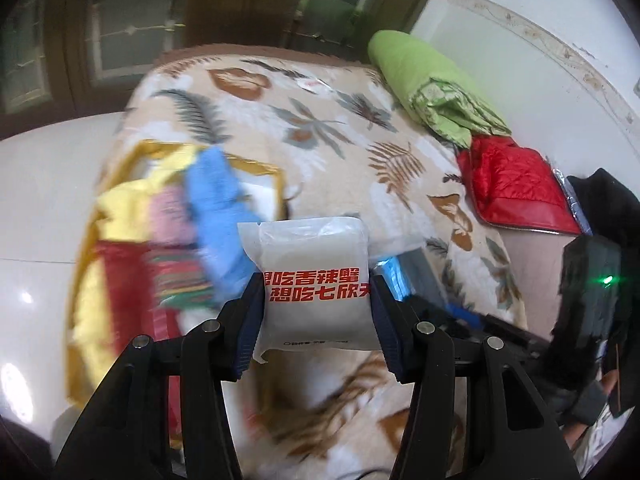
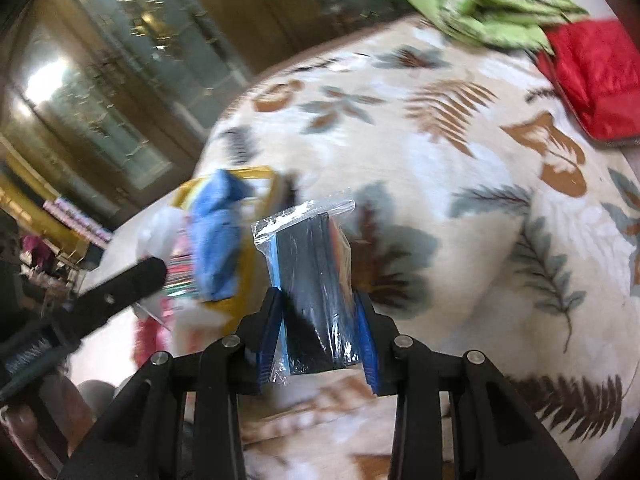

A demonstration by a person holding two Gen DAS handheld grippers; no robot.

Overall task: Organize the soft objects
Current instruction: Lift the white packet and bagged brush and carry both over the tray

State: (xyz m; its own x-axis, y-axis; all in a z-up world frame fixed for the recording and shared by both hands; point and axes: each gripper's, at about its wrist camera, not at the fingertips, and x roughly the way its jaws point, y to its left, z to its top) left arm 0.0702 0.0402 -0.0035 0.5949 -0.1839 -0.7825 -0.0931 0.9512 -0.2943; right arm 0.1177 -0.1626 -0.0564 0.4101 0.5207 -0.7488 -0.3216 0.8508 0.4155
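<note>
My left gripper is shut on a white tissue pack with red Chinese print, held above the leaf-patterned blanket. My right gripper is shut on a clear zip bag of dark folded cloth, also held above the blanket. A yellow-rimmed box at the bed's left edge holds a blue cloth, yellow and pink soft items; it shows in the right wrist view too. The left gripper's arm shows at the left of the right wrist view.
A green folded quilt and a red quilted pad lie at the blanket's far right, also in the right wrist view. White floor lies left of the bed. Dark wooden glass doors stand behind.
</note>
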